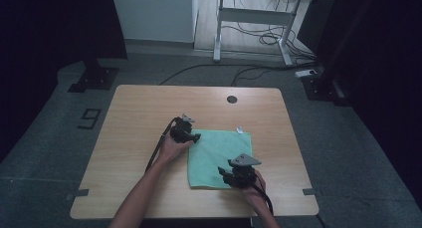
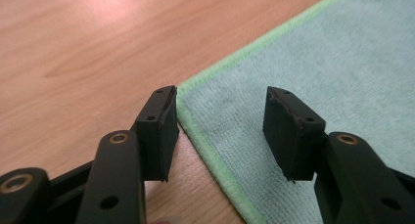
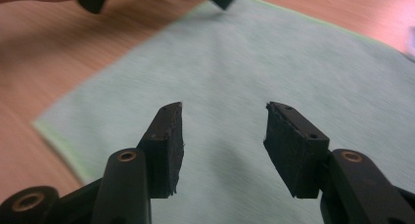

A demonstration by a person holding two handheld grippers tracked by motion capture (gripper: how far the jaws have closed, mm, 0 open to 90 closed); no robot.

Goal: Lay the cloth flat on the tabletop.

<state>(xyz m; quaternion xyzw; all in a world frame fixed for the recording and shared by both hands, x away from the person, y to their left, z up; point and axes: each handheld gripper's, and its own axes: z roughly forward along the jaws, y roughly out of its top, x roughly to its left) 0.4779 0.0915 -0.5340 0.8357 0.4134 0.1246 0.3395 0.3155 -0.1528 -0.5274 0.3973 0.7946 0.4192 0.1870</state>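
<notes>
The left gripper (image 1: 196,137) hangs released at the cloth's (image 1: 219,156) far left corner, jaws straddling the hem; the cloth lies flat on the table (image 1: 139,108); the right gripper (image 1: 224,174) gapes empty over its near edge.

cloth (image 1: 219,156): green terry, matt, napped, stitched hem | table (image 1: 144,113): pale wood-grain, smooth, slight sheen | pads (image 2: 159,136): black, matt, rough-edged
</notes>
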